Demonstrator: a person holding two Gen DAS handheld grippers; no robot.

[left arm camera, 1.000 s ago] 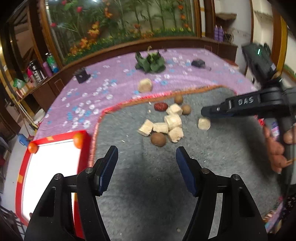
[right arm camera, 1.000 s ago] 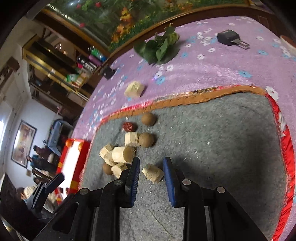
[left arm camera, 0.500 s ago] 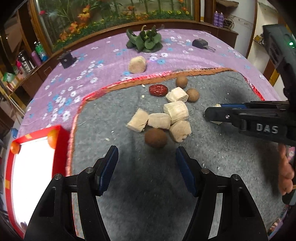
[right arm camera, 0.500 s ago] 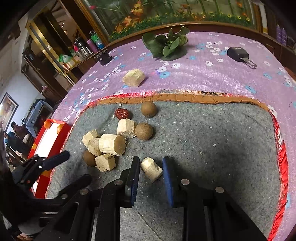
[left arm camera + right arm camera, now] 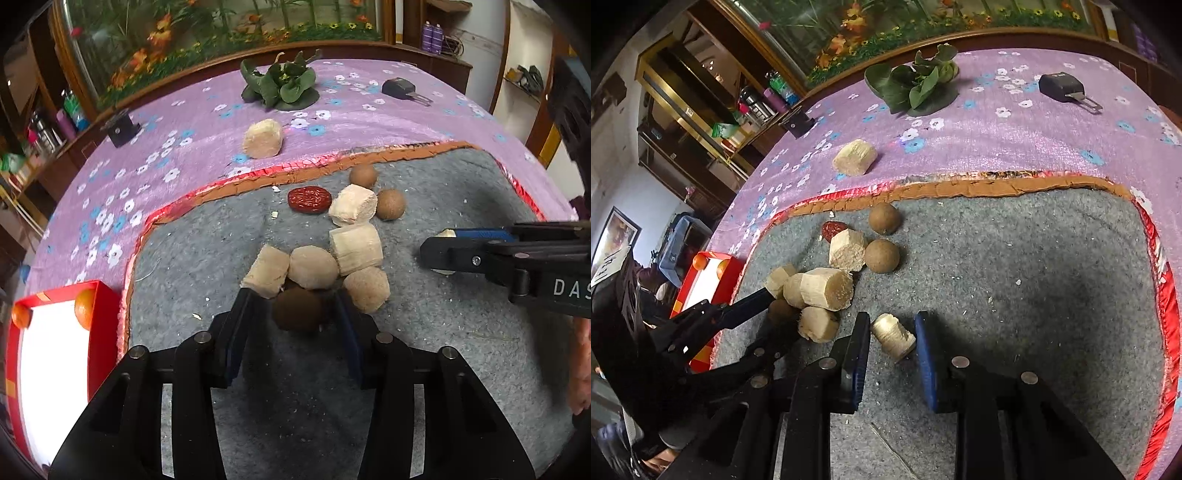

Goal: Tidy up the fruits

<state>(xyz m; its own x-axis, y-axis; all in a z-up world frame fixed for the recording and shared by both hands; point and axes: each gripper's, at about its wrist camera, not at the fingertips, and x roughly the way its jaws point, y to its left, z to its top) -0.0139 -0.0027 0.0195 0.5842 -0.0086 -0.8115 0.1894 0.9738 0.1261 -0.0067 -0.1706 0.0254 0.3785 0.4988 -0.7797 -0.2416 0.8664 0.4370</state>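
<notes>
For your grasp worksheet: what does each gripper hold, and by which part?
Nothing is clamped yet. The left gripper brackets the brown round fruit; the right gripper brackets the cane piece, both with gaps.

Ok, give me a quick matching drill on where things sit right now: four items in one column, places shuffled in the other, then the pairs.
Items:
1. dark brown round fruit
2. small pale chunk
3. red date
4. lone pale chunk

Places:
A. on the purple flowered cloth, off the grey mat
B. between the open fingers of the left tool
C. on the mat near its orange border, beside a pale chunk
D. between the fingers of the right tool

Pairs: 1-B, 2-D, 3-C, 4-A
</notes>
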